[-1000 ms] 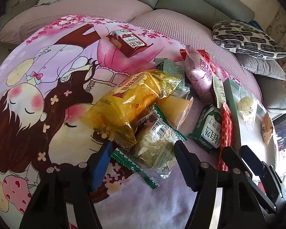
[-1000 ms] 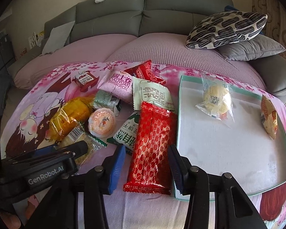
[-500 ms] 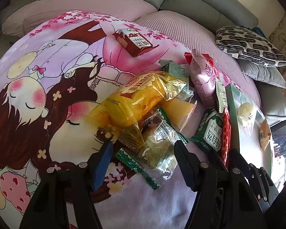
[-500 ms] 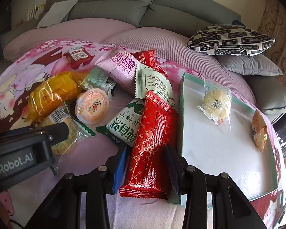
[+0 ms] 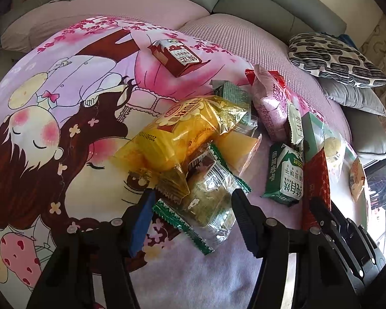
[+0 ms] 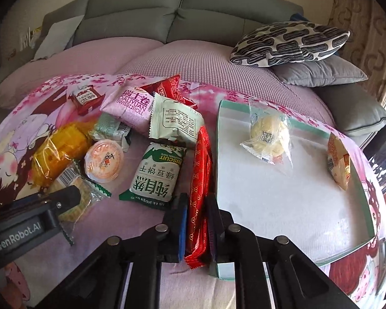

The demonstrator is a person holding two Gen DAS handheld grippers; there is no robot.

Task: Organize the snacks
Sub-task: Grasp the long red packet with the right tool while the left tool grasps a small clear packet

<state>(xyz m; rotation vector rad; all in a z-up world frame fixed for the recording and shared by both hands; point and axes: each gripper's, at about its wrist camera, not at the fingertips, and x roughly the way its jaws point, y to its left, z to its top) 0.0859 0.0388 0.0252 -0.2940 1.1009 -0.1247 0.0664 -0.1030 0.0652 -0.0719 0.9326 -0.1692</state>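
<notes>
Snacks lie in a heap on a pink cartoon blanket (image 5: pixel 64 118). My right gripper (image 6: pixel 196 207) is shut on a long red patterned packet (image 6: pixel 199 180), squeezed edge-up beside the white tray (image 6: pixel 283 206). My left gripper (image 5: pixel 193 200) is open, its fingers either side of a clear green-edged cake packet (image 5: pixel 211 198), which also shows in the right wrist view (image 6: pixel 74 193). A yellow packet (image 5: pixel 187 134) overlaps that packet's far end. The left gripper's body shows at the lower left of the right wrist view.
The tray holds a clear-wrapped round pastry (image 6: pixel 267 135) and an orange packet (image 6: pixel 338 162). A green biscuit pack (image 6: pixel 157 177), orange jelly cup (image 6: pixel 104 161), pink swiss roll pack (image 6: pixel 133 104) and red carton (image 5: pixel 177 56) lie around. Cushions (image 6: pixel 290 43) sit behind.
My right gripper has closed on the red packet, which has turned from flat to edge-up. My left gripper has moved slightly forward around the clear packet and stayed open.
</notes>
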